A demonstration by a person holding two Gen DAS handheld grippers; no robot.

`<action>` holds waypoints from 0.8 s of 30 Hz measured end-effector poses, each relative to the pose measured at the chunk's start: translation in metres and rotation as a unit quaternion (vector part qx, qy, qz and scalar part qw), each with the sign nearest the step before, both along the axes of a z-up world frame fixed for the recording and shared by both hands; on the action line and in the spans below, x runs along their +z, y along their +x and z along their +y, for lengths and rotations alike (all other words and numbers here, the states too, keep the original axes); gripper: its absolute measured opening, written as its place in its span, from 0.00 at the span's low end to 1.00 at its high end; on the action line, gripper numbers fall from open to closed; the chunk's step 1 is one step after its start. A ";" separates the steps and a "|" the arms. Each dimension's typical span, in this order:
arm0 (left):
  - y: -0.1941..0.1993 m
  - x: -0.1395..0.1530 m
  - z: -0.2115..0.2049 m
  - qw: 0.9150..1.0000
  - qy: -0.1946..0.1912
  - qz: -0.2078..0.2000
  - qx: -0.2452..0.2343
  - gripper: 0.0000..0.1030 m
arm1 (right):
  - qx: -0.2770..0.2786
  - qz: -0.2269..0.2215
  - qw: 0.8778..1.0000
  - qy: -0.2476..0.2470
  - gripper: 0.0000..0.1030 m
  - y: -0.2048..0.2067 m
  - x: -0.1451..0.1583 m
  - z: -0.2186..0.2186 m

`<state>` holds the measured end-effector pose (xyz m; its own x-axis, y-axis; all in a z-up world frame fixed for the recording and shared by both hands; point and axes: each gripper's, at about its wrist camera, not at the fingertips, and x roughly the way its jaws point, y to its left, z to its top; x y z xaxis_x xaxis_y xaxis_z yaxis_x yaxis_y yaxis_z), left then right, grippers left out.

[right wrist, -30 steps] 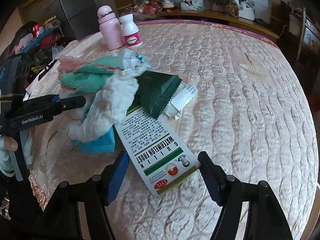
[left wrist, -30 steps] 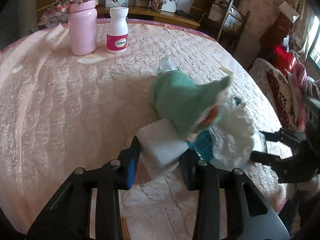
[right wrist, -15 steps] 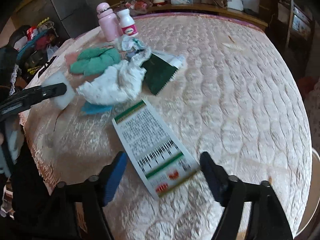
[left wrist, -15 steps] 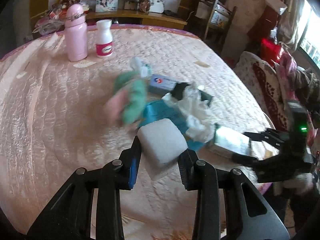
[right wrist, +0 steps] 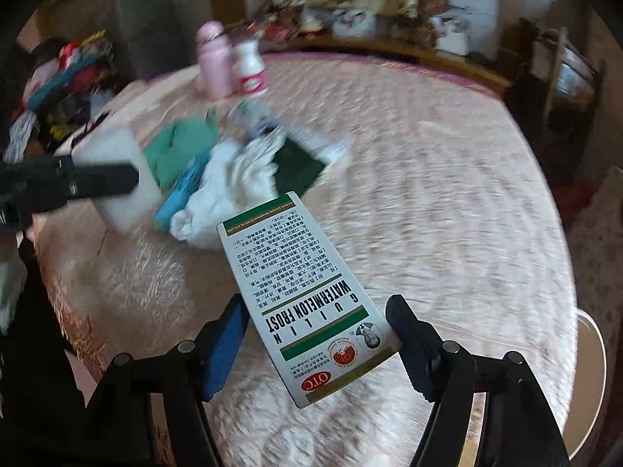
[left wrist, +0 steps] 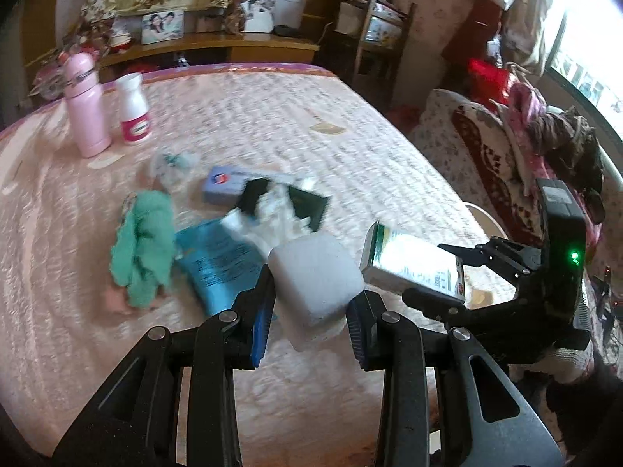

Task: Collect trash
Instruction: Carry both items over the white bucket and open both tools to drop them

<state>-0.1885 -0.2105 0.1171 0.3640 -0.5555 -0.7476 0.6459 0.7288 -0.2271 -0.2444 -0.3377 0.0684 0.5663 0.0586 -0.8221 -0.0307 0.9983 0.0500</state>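
Observation:
My left gripper (left wrist: 311, 311) is shut on a white foam block (left wrist: 315, 272), held above the pink quilted bed (left wrist: 350, 155). My right gripper (right wrist: 315, 311) grips a white and green medicine box (right wrist: 296, 272) by its long sides, and its jaws are closing on it. From the left wrist view, the box (left wrist: 412, 268) hangs raised at the bed's right edge in the right gripper (left wrist: 430, 272). Behind both lies a pile: green fluffy cloth (left wrist: 142, 241), blue packet (left wrist: 218, 260), white tissue (right wrist: 229, 190), dark green sachet (right wrist: 298, 163).
A pink bottle (left wrist: 83, 109) and a white pill bottle (left wrist: 134, 109) stand at the bed's far left. A blue-grey carton (left wrist: 226, 185) lies behind the pile. A wooden shelf (left wrist: 233, 44) runs along the back, and clothes are heaped beside the bed at right (left wrist: 545, 144).
Both grippers have drawn back from the pile toward the bed's near edge. The left one carried the foam block up and away; the right one took the medicine box clear of the tissue.

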 end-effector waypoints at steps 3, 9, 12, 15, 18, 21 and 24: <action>-0.007 0.005 -0.020 1.000 -0.006 -0.003 -0.017 0.31 | -0.033 -0.012 0.999 0.002 0.68 -0.013 0.011 -0.021; -0.019 0.008 -0.059 0.999 -0.009 -0.008 -0.048 0.31 | -0.080 -0.025 0.996 0.009 0.68 -0.033 0.024 -0.058; -0.023 0.010 -0.077 0.998 -0.011 -0.007 -0.060 0.31 | -0.101 -0.030 0.994 0.008 0.68 -0.041 0.029 -0.071; -0.027 0.010 -0.092 0.998 -0.013 -0.006 -0.068 0.31 | -0.122 -0.037 0.992 0.005 0.68 -0.051 0.034 -0.085; -0.030 0.010 -0.104 0.997 -0.014 -0.005 -0.076 0.31 | -0.143 -0.041 0.989 0.001 0.68 -0.060 0.038 -0.100; -0.034 0.010 -0.119 0.996 -0.012 -0.006 -0.085 0.31 | -0.163 -0.045 0.986 0.003 0.68 -0.070 0.042 -0.115; -0.038 0.010 -0.135 0.995 -0.008 -0.009 -0.094 0.31 | -0.181 -0.049 0.982 0.002 0.68 -0.079 0.044 -0.128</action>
